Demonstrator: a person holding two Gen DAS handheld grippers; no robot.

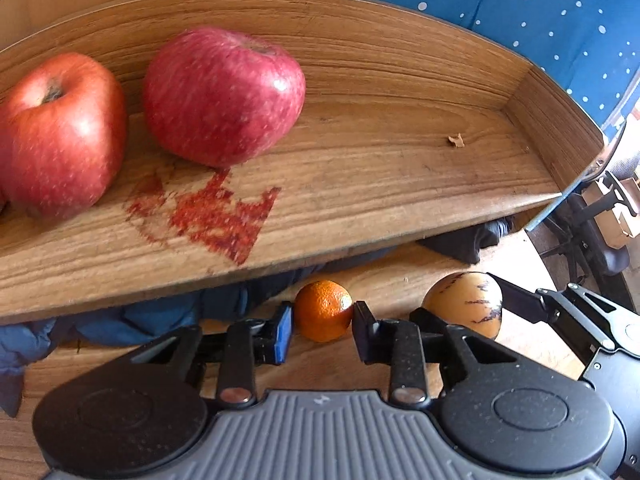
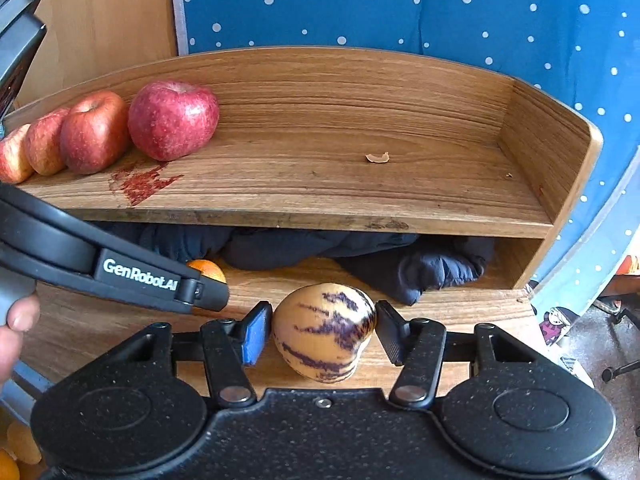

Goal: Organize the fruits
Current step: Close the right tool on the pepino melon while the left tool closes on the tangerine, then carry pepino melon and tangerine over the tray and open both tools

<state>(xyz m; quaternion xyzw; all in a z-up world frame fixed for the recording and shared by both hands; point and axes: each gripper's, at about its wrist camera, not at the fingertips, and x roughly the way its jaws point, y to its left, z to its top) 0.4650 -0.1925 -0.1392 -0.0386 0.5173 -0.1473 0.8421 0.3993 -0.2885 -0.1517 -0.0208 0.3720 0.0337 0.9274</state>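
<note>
While left gripper (image 1: 323,330) fingers pinch the tangerine (image 1: 324,311), right gripper (image 2: 322,330) fingers clasp the striped melon (image 2: 325,331).

four apples (image 2: 173,125), one tangerine (image 1: 323,310), one melon (image 2: 324,332)

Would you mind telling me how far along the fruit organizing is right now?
Done, apparently: four red apples stand in a row at the left of the upper shelf. In hand: the left gripper brackets a tangerine and the right gripper brackets a striped yellow fruit, both on the lower board; whether the pads touch is unclear. Left: placing those two.
</note>
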